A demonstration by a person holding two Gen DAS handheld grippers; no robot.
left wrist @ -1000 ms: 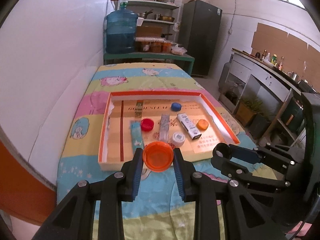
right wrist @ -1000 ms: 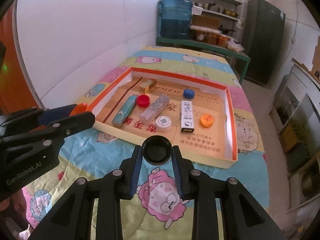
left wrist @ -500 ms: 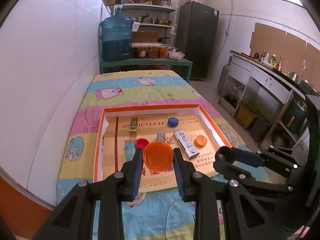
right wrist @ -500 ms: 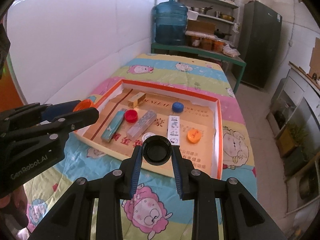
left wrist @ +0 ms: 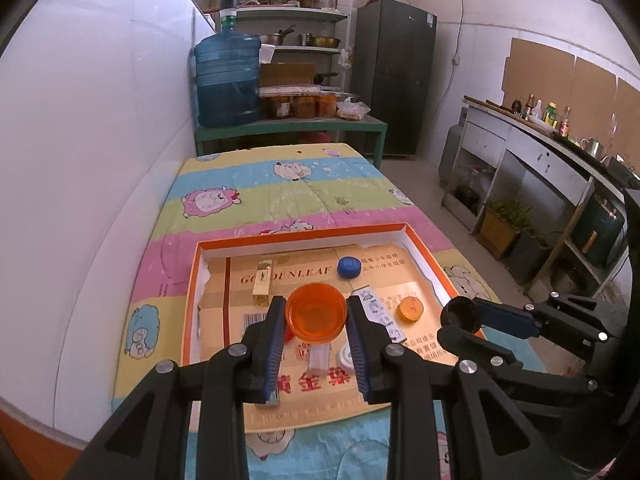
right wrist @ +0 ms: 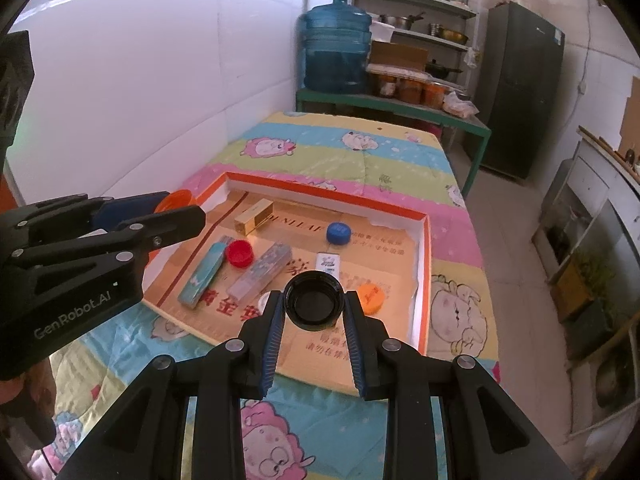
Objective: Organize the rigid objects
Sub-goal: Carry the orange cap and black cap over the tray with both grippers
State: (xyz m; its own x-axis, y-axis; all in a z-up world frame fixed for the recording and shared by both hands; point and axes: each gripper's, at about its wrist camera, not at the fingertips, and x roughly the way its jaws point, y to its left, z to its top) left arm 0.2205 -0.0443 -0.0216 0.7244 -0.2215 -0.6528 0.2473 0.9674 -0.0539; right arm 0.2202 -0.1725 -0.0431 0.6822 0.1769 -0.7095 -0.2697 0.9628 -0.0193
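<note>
Holding, centre frame: left gripper (left wrist: 316,316) clamps a translucent orange plastic lid (left wrist: 316,313); right gripper (right wrist: 313,307) clamps a black round plastic cap (right wrist: 313,305), both above the orange-rimmed cardboard tray (right wrist: 425,264). Risk: a smooth round rim slipping from the pads, scattering the small caps below.

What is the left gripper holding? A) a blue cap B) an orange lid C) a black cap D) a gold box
B: the left gripper is shut on the orange lid, while the black cap sits in the right gripper.
</note>
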